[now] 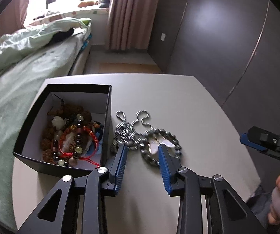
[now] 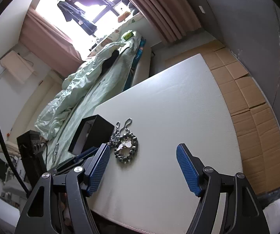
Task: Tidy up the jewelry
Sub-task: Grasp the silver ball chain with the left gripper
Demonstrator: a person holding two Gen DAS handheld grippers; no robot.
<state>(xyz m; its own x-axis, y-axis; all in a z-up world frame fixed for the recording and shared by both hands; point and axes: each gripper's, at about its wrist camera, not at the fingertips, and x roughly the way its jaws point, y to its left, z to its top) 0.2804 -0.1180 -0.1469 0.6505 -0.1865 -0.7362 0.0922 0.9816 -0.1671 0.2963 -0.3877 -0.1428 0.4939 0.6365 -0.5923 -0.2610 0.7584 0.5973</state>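
My bed point(image 1: 13, 74) with its pale green quilt fills the left of the left wrist view, and beside it sits the white table point(image 1: 179, 101) I am working over, with flattened cardboard point(image 2: 253, 101) on the floor past its far edge in the right wrist view. On the table's left part stands the black box point(image 1: 106, 113), open at the top, and I can see a heap of beaded bracelets point(image 1: 69, 136) with a red cord lying inside it. Just beside the box's right wall, on the bare tabletop, lies the silver chain necklace point(image 1: 132, 124), its loops running back from a ring of dark chunky beads point(image 1: 171, 138) that encircles a pale pendant point(image 1: 157, 144). My left gripper point(image 1: 143, 148) is low over that pile with its blue fingers spread wide, one tip by the chain near the box wall and the other over the bead ring; whether the tips touch the jewelry I cannot tell. My right gripper point(image 2: 142, 152) is also spread wide and holds nothing, well apart from the necklace point(image 2: 125, 144), which lies ahead of its left finger.
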